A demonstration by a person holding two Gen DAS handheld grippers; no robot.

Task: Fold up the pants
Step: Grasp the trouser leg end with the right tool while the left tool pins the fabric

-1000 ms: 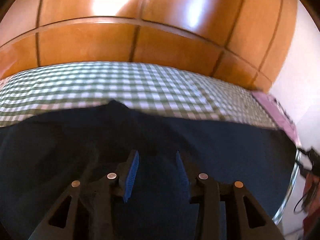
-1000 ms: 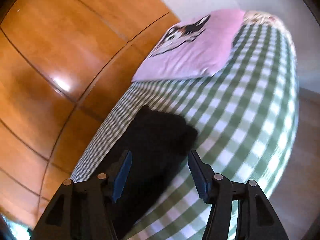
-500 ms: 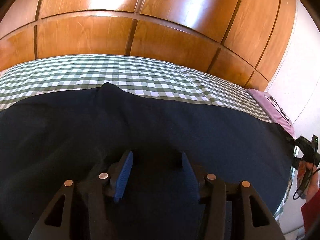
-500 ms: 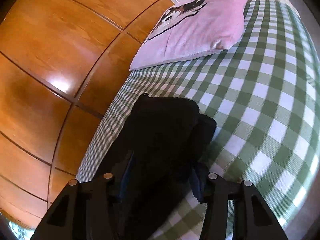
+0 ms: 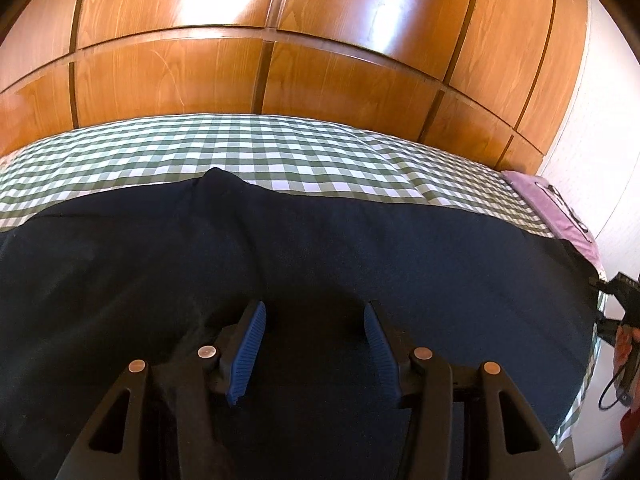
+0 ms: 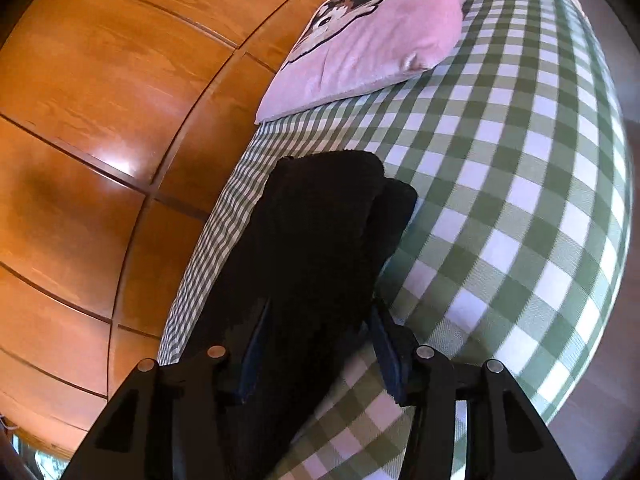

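Dark navy pants (image 5: 320,248) lie spread across a green-and-white checked bed (image 5: 280,148). My left gripper (image 5: 314,312) is open, its blue pads just above the pants' middle, holding nothing. In the right wrist view the pants' leg ends (image 6: 320,216) lie one over the other, reaching toward the pillow. My right gripper (image 6: 320,312) is open and straddles the leg, the cloth between its pads; the left pad is partly hidden by cloth.
A wooden wardrobe wall (image 5: 280,40) runs along the bed's far side. A pink pillow with a dog picture (image 6: 380,28) lies at the head of the bed. The other gripper and a cable (image 5: 624,320) show at the right bed edge.
The left gripper has lowered slightly over the pants and its pads stand a little wider. The right gripper has moved forward so the leg end now lies between its pads.
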